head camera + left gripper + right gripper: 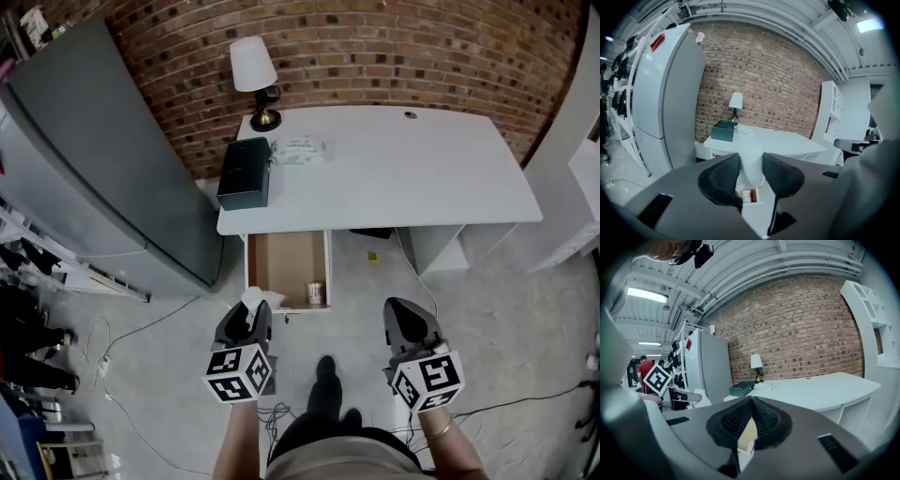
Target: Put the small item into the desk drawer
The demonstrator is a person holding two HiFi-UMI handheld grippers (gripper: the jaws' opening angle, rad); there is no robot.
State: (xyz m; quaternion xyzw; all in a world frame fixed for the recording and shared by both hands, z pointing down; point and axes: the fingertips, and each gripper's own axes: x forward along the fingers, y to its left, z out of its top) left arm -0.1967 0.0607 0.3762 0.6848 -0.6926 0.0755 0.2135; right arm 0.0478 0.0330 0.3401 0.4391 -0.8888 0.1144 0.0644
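Note:
The white desk has its drawer pulled open beneath the left end. A small red-and-white can stands in the drawer's near right corner, and it shows below the jaws in the left gripper view as the can. My left gripper hovers just in front of the drawer, shut on a small crumpled white item. That white item fills the gap between its pads. My right gripper hangs over the floor to the right of the drawer, its jaws shut with nothing between them.
On the desk's left end stand a lamp, a dark green box and a clear packet. A tall grey cabinet rises at the left. Cables trail over the floor. The person's shoes are between the grippers.

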